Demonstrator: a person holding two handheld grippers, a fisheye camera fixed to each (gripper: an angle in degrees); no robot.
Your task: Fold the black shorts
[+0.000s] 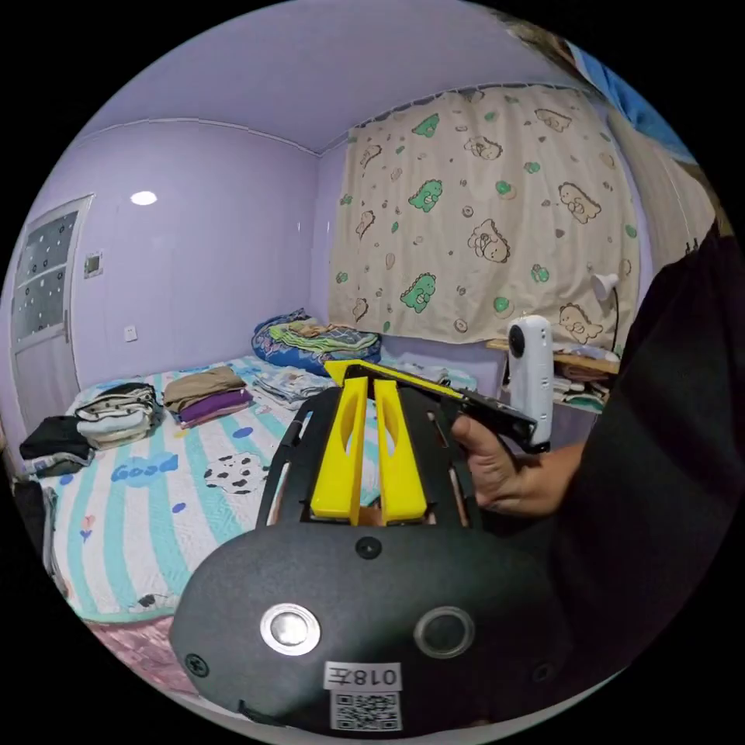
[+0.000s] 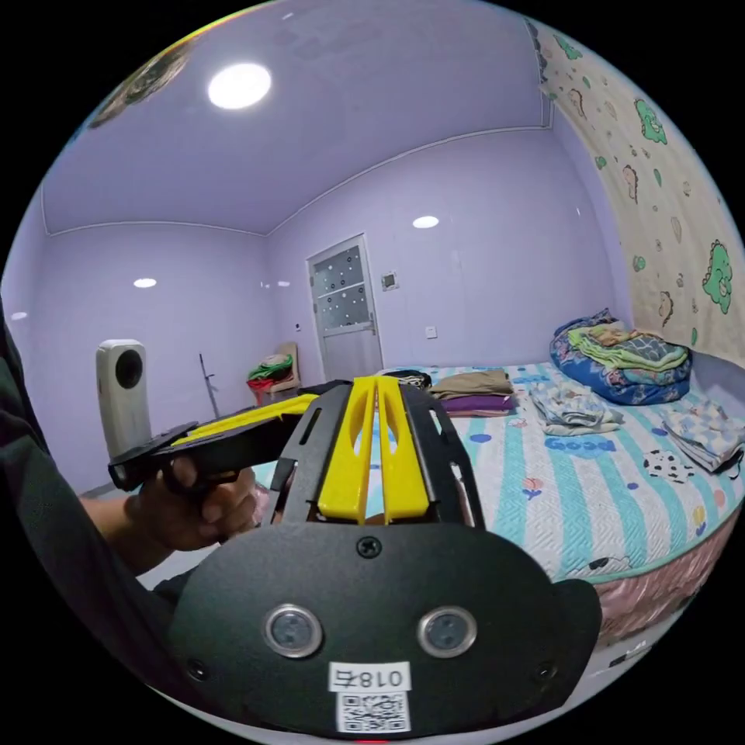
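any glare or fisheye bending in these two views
Right gripper view: the ceiling lamp blows out white and the wall lines bow. Left gripper view: the curtain edge curves with the lens, and a lamp's reflection glares on the wall.

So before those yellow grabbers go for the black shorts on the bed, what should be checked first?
1. Left yellow-jawed gripper free of cloth: ok, jaws together, nothing between them.
2. Right yellow-jawed gripper free of cloth: ok, the same.
3. Jaws open for grasping: not ok, both shut.
4. Black shorts located: cannot tell; a dark garment lies at the bed's far corner.
5. Folding space on the striped quilt: ok, bare stretch beside the folded clothes stacks.
6. Grippers close to the bed: not ok, both are held above it.
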